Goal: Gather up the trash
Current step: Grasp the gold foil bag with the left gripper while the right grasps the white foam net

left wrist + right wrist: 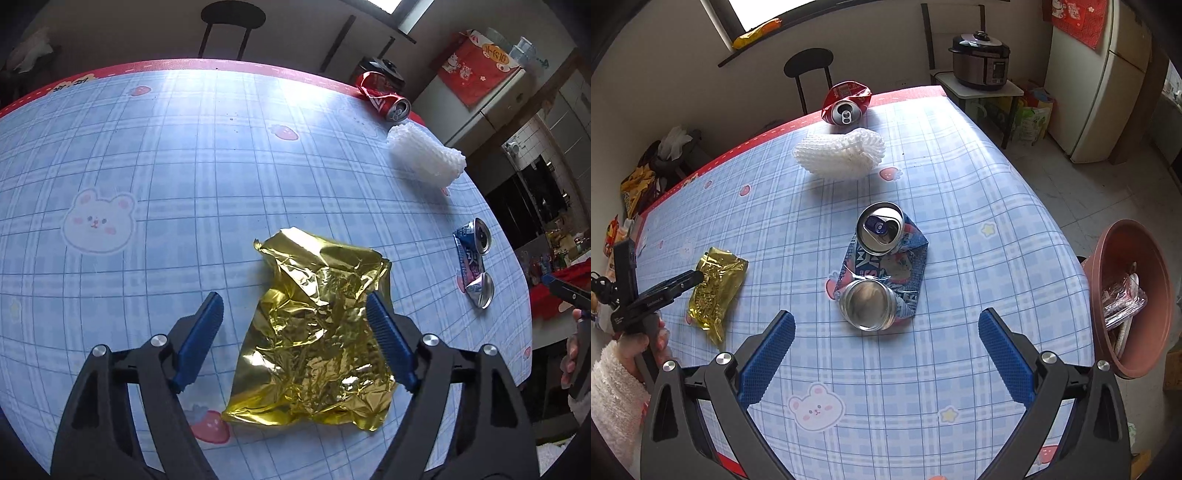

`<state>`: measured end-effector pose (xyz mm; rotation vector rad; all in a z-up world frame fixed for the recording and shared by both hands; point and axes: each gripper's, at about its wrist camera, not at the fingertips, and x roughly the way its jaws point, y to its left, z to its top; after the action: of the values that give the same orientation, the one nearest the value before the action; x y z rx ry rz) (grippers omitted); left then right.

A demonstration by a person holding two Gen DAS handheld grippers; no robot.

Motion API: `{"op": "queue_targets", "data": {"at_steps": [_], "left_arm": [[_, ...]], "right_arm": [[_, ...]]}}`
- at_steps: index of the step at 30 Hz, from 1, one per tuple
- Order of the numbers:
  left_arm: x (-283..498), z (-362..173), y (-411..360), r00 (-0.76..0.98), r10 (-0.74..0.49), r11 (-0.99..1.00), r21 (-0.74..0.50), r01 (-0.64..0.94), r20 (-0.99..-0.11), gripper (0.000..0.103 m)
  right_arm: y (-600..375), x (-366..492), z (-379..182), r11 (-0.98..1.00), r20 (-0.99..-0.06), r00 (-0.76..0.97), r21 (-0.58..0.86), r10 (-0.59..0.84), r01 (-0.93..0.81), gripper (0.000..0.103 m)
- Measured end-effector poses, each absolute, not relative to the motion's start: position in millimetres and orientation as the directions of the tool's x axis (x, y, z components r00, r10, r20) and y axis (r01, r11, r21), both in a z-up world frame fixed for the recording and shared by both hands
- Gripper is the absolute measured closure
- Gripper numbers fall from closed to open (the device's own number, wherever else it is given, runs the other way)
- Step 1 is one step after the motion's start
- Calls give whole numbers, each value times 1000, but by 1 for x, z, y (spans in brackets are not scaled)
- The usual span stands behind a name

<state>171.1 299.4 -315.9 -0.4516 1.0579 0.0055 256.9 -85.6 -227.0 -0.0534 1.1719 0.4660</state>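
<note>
A crumpled gold foil wrapper lies on the table between the open fingers of my left gripper, which hovers over it without touching. It also shows in the right wrist view, with the left gripper at its left edge. A crushed blue can lies just ahead of my open, empty right gripper; it shows in the left wrist view too. A white foam net and a crushed red can lie farther back.
The table has a blue plaid cloth with a red border. A brown basin holding plastic trash stands off the table's right edge. A black chair is behind the table. A rice cooker and fridge are at the back right.
</note>
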Motion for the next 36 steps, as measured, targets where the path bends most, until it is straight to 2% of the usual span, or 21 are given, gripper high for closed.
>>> {"op": "queue_targets", "data": {"at_steps": [6, 8, 12, 16, 20, 24, 31, 32, 34, 36], "left_arm": [[176, -319, 285, 488, -206, 932, -322, -166, -848, 32], [176, -320, 285, 479, -187, 941, -297, -165, -858, 51], [171, -315, 287, 504, -177, 934, -306, -184, -845, 59], [157, -307, 299, 561, -152, 905, -343, -253, -814, 60], [141, -300, 310, 612, -118, 863, -385, -326, -782, 60], [121, -294, 318, 645, -80, 821, -417, -390, -760, 60], [94, -288, 335, 658, -1, 754, -433, -493, -753, 60], [91, -288, 336, 659, 4, 748, -435, -501, -752, 60], [86, -286, 336, 660, 12, 739, -438, -512, -751, 60], [81, -282, 333, 661, 21, 732, -439, -521, -750, 60]], "right_arm": [[-81, 262, -232, 905, -906, 301, 167, 297, -390, 6], [-73, 266, -231, 894, -910, 310, 124, 276, -431, 6], [-48, 285, -223, 824, -901, 350, 16, 258, -566, 6], [-7, 314, -220, 693, -887, 381, -103, 260, -714, 6], [43, 346, -232, 592, -880, 414, -208, 234, -778, 6], [90, 372, -259, 500, -877, 456, -329, 153, -801, 6], [125, 393, -291, 487, -880, 471, -387, 58, -783, 6], [126, 394, -294, 498, -883, 468, -388, 41, -776, 7], [124, 394, -296, 517, -894, 447, -370, 28, -772, 20], [118, 390, -291, 545, -903, 426, -331, 52, -770, 38]]}}
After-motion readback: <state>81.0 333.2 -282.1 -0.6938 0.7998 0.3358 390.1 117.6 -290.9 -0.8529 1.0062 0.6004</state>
